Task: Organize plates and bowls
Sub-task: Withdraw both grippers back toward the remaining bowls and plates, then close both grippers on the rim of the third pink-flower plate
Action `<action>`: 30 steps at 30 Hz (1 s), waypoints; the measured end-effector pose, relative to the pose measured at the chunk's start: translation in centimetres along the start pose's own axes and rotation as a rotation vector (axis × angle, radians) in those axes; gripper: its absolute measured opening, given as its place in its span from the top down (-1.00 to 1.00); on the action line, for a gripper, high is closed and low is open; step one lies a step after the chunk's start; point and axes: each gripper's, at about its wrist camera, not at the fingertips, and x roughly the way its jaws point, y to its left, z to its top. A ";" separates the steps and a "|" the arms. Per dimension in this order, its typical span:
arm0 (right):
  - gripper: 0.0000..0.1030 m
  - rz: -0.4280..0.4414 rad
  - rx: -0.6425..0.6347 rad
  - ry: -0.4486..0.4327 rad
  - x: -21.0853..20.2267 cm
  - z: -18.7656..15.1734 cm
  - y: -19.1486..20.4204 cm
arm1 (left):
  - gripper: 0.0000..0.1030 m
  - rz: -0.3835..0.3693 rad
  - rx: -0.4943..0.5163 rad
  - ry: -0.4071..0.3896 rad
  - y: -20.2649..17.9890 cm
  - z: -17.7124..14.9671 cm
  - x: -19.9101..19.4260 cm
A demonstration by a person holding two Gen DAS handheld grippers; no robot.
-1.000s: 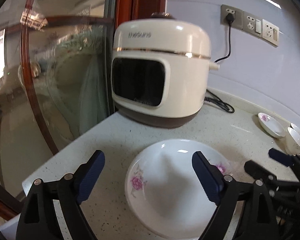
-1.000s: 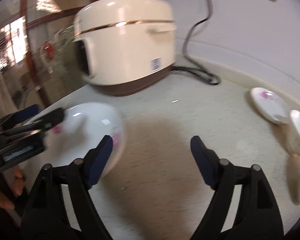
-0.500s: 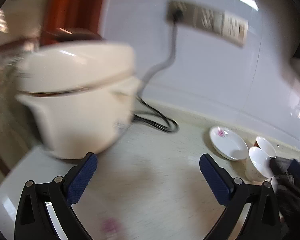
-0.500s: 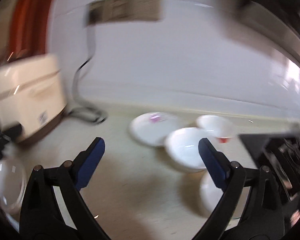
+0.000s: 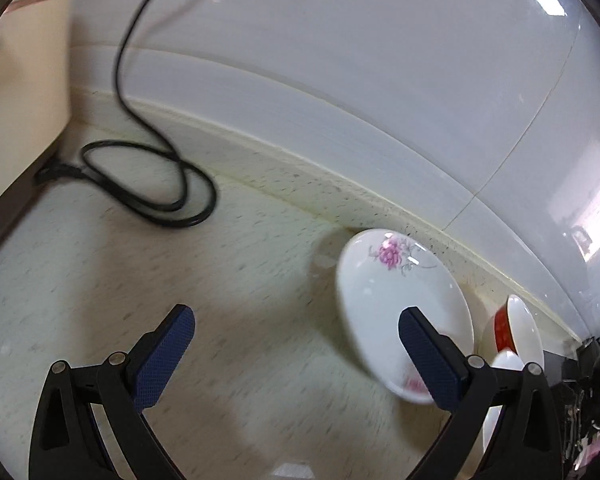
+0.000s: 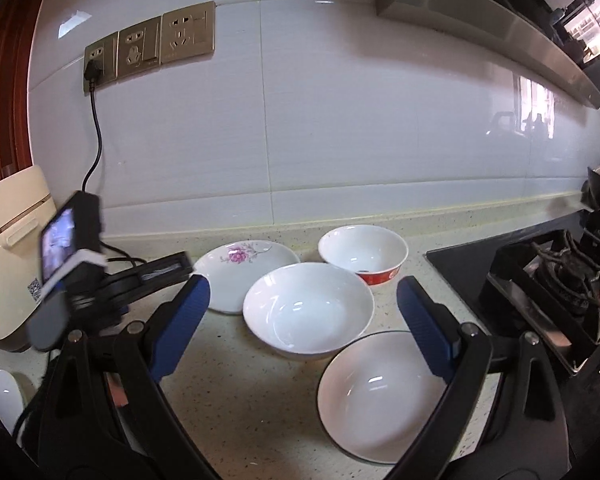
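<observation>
both grippers are hovering over the desk (image 6: 260, 420) with jaws spread wide, holding nothing. the left gripper (image 5: 296, 354) is pointing toward the flowered plate (image 5: 396, 300), which is lying near the wall beside the red bowl (image 6: 363, 254). the right gripper (image 6: 302, 320) is facing the white bowl (image 6: 308, 312), with the rimmed plate (image 6: 376, 396) sitting just in front of that bowl.

The left view is motion-blurred; its right finger hides part of the floral plate (image 5: 400, 300) and red bowl (image 5: 518, 330).
</observation>
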 end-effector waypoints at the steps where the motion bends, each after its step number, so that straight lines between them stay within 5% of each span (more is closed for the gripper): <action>1: -0.85 0.000 0.008 -0.003 -0.4 -0.2 -0.3 | -0.99 0.005 0.012 -0.013 -0.5 0.2 0.2; 3: -0.85 0.020 0.041 0.005 -0.4 -0.2 -0.8 | -0.95 0.009 0.039 -0.019 -1.3 0.3 0.7; 6: -0.85 0.034 0.049 0.013 0.0 -0.3 -0.8 | -0.53 0.029 0.082 -0.007 -2.2 0.8 2.2; 9: -0.76 0.049 0.038 0.018 0.1 -0.5 -0.4 | -0.02 0.027 0.100 0.028 -2.7 0.6 3.5; 11: -0.65 0.051 0.022 0.023 0.2 -0.6 0.0 | 0.63 0.011 0.119 0.066 -2.8 0.5 4.2; 12: -0.62 0.052 0.014 0.026 0.3 -0.7 0.2 | 0.69 0.000 0.125 0.061 -2.8 0.5 4.0; 25: -0.06 0.159 -0.056 0.080 1.3 -2.0 2.1 | 0.68 0.183 0.160 0.009 1.3 -0.9 -1.2; 30: 0.10 0.257 -0.023 0.123 1.9 -2.3 2.3 | 0.68 0.179 0.124 0.028 5.0 -2.1 -4.4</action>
